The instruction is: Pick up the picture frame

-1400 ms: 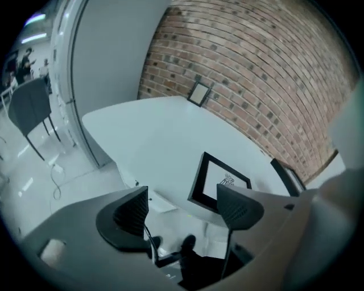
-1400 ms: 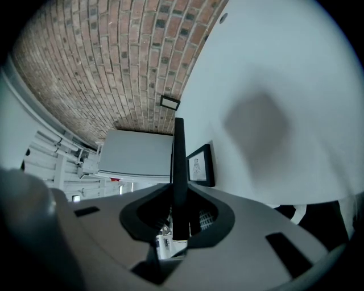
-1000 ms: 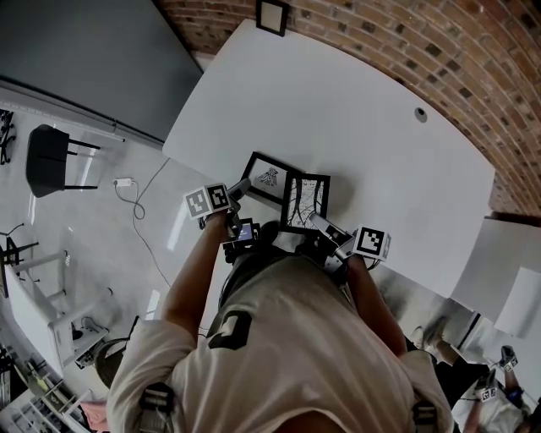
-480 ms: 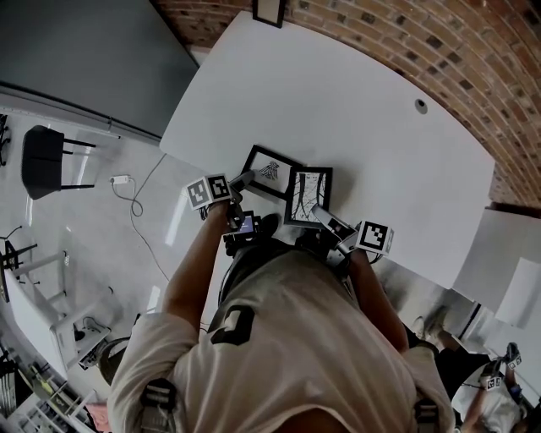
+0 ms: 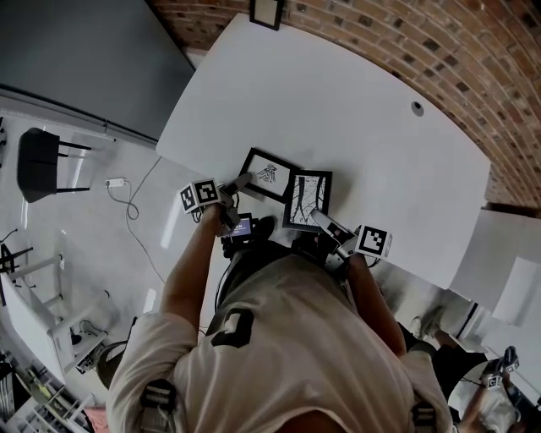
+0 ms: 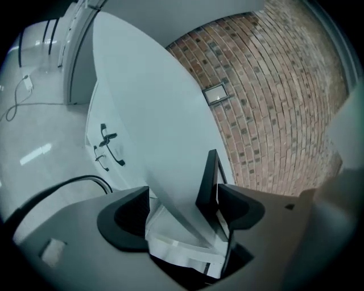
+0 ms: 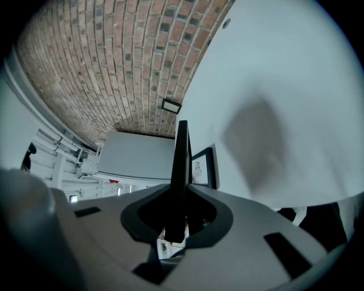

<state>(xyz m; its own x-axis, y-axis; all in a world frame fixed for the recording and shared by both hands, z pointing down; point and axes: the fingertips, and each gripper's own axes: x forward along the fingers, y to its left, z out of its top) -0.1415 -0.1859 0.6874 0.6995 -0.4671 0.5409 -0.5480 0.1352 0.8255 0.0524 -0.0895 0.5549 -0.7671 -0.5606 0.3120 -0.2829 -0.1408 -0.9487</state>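
Head view: leaning over a white table [image 5: 363,93], holding a gripper in each hand. Showing two frames lying side by side near the table's near edge: left picture frame [image 5: 269,175] and right picture frame [image 5: 307,196], close together, contact between them unclear. Reaching the left gripper [image 5: 243,180] to the near-left side of the left picture frame. Meeting the near edge of the right picture frame with the right gripper [image 5: 314,216]. Also showing a small dark frame [image 5: 265,13] at the brick wall [image 5: 406,42] past the table's far end, plus a chair [image 5: 38,161] and a cable [image 5: 135,190] on the floor at left.

Left gripper view: holding the left gripper [image 6: 183,193] with jaws spread wide. Framing the table edge and a black edge of the left picture frame [image 6: 207,176] between them, just beside one jaw and clear of the other. Showing the small dark frame [image 6: 216,94] on the brick wall behind.

Right gripper view: pinching the right picture frame [image 7: 181,153] edge-on with the right gripper [image 7: 181,190], both jaws pressing on its black rim. Showing the left picture frame [image 7: 202,166] beyond, on the table.
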